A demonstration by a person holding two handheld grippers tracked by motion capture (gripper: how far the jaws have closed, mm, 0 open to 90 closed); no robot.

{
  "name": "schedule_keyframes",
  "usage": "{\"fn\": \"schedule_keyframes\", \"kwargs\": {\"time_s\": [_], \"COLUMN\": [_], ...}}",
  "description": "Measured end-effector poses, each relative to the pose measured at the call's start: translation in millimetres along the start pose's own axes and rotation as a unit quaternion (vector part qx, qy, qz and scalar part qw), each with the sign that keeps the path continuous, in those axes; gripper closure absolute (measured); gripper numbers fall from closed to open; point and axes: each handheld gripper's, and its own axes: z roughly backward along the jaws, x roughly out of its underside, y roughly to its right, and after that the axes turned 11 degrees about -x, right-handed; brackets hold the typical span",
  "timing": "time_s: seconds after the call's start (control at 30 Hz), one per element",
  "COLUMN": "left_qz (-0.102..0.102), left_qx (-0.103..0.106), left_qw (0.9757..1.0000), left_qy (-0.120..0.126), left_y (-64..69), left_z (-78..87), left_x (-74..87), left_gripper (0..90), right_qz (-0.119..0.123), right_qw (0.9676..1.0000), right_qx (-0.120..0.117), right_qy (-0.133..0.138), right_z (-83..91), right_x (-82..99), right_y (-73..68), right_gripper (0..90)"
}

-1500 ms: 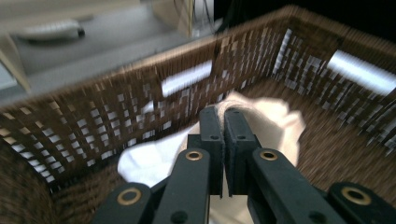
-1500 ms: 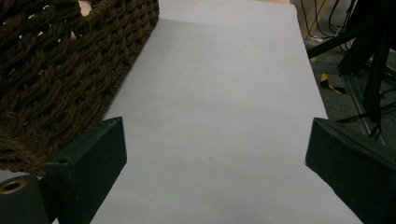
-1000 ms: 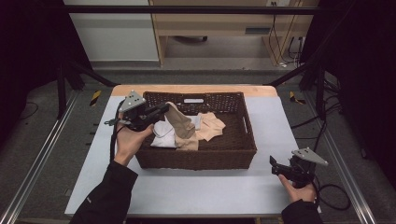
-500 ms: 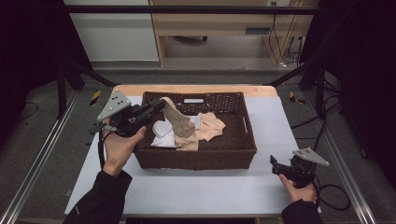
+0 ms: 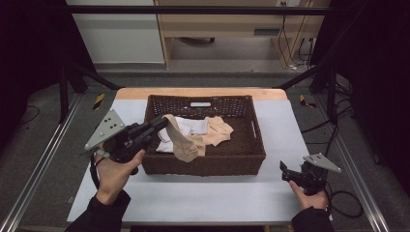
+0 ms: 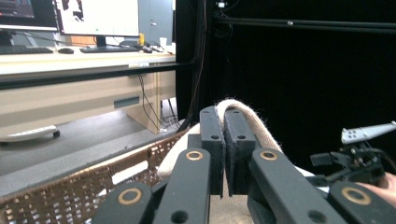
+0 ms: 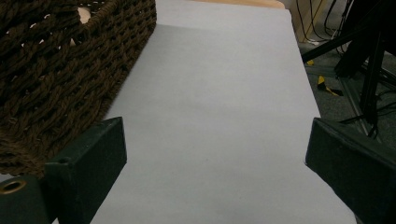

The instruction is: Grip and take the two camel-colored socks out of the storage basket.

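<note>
Sock (image 5: 183, 142), beige, hangs from our left claw (image 5: 162, 122), whose jaws are pressed together on its cuff. In the left gripper view the ribbed cuff (image 6: 243, 116) loops over the tips of the two black jaws, which meet with the fabric pinched between them. From the claw the sock drapes down and to the right into the basket (image 5: 258, 145), and its lower end rests on the other clothes there. Just beyond the claw, inside the basket, lies a white cloth (image 5: 191, 126), and past that a second beige piece (image 5: 218, 131), both touching the hanging sock. The claw itself sits above the basket's near left corner, tilted, with its grey plate (image 5: 105, 129) up and to the left of the jaws and our left hand (image 5: 116, 169) below it, over the table (image 5: 203, 193).

Our right claw (image 5: 285, 170) is low over the table, well apart from the left one, just off the basket's near right corner. Its jaws are spread wide with nothing between them: in the right gripper view one pad (image 7: 91, 158) stands at the lower left and the other at the lower right, with bare white table (image 7: 219, 116) between. The woven wall (image 7: 60, 79) of the basket rises just beside the left pad, not touching it as far as we can tell.
</note>
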Motion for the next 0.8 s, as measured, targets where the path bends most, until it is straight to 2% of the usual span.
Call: {"fn": "schedule_keyframes", "kwargs": {"time_s": [0.3, 0.47, 0.67, 0.8], "left_qz": [-0.004, -0.007, -0.006, -0.012], "left_qx": [0.024, 0.031, 0.04, 0.047], "left_qw": [0.9995, 0.9989, 0.997, 0.9948], "left_qy": [-0.02, -0.036, -0.066, -0.09], "left_y": [16.4, 23.6, 29.8, 35.5], "left_z": [9.1, 10.0, 9.8, 11.9], "left_x": [21.9, 37.1, 60.0, 75.9], "left_gripper": [86.9, 86.9, 86.9, 86.9], "right_qz": [-0.001, -0.001, 0.0, 0.0], "right_qw": [1.0, 1.0, 1.0, 1.0], "right_qx": [-0.001, -0.002, -0.004, -0.004], "right_qy": [0.0, 0.001, 0.002, 0.003], "right_z": [0.8, 1.1, 1.3, 1.6], "right_x": [0.2, 0.3, 0.1, 0.3], "right_y": [-0.5, -0.6, -1.4, -1.1], "right_gripper": [5.6, 5.5, 5.5, 5.4]}}
